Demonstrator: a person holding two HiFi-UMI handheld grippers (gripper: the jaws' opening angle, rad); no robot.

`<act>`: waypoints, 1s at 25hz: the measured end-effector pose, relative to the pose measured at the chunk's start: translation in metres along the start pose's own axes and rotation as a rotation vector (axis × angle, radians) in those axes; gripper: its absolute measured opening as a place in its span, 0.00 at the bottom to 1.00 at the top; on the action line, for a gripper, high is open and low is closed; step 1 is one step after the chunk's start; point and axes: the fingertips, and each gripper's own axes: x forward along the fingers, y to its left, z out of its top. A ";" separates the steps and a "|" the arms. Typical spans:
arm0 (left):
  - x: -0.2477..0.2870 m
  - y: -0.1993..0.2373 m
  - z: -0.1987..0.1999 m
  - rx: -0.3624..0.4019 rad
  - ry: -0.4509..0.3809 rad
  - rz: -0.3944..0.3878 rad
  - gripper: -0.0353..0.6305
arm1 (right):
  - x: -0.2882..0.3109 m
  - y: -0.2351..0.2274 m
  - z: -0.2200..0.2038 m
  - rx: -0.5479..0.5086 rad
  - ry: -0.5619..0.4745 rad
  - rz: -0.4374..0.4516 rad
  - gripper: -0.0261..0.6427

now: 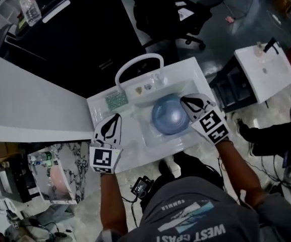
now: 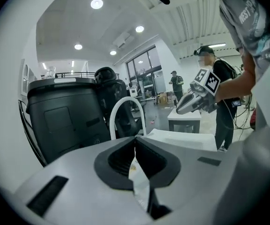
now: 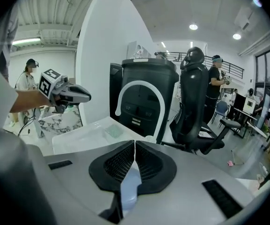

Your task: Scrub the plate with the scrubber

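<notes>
My jaws are pressed together on both sides and hold nothing. The left gripper [image 1: 117, 116] is over the white counter of the sink [image 1: 135, 147]. The right gripper [image 1: 183, 100] is over the right rim of the blue plate [image 1: 166, 116]. The plate lies in the basin; my right gripper covers part of its edge, so I cannot tell if it touches. The green scrubber [image 1: 116, 100] lies on the counter, left of the faucet [image 1: 137, 58], apart from both grippers. In my gripper views my own jaw bodies hide almost all of the plate.
</notes>
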 end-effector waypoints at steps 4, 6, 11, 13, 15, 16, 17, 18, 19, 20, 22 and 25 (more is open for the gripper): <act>0.030 0.007 -0.033 0.036 0.077 -0.005 0.09 | 0.031 -0.016 -0.023 0.017 0.066 0.018 0.09; 0.043 0.014 -0.049 0.051 0.111 0.000 0.13 | 0.046 -0.021 -0.034 0.021 0.097 0.031 0.09; 0.072 0.031 -0.089 0.098 0.201 0.028 0.19 | 0.088 -0.032 -0.065 0.028 0.175 0.060 0.09; 0.081 0.036 -0.105 0.110 0.228 0.029 0.22 | 0.106 -0.035 -0.082 0.036 0.211 0.072 0.09; 0.088 0.039 -0.120 0.125 0.255 0.026 0.24 | 0.124 -0.038 -0.101 0.043 0.251 0.081 0.09; 0.092 0.041 -0.129 0.133 0.271 0.023 0.25 | 0.132 -0.040 -0.111 0.045 0.273 0.085 0.09; 0.095 0.042 -0.138 0.140 0.287 0.019 0.26 | 0.141 -0.042 -0.122 0.049 0.295 0.090 0.09; 0.098 0.042 -0.149 0.144 0.304 0.015 0.26 | 0.149 -0.043 -0.133 0.054 0.316 0.096 0.09; 0.100 0.043 -0.160 0.148 0.319 0.011 0.27 | 0.157 -0.044 -0.144 0.063 0.335 0.102 0.09; 0.103 0.044 -0.169 0.153 0.331 0.009 0.27 | 0.164 -0.046 -0.154 0.073 0.353 0.107 0.09; 0.108 0.046 -0.181 0.162 0.352 0.009 0.28 | 0.177 -0.048 -0.173 0.095 0.388 0.110 0.11; 0.114 0.049 -0.195 0.171 0.380 0.009 0.29 | 0.193 -0.050 -0.198 0.123 0.430 0.115 0.18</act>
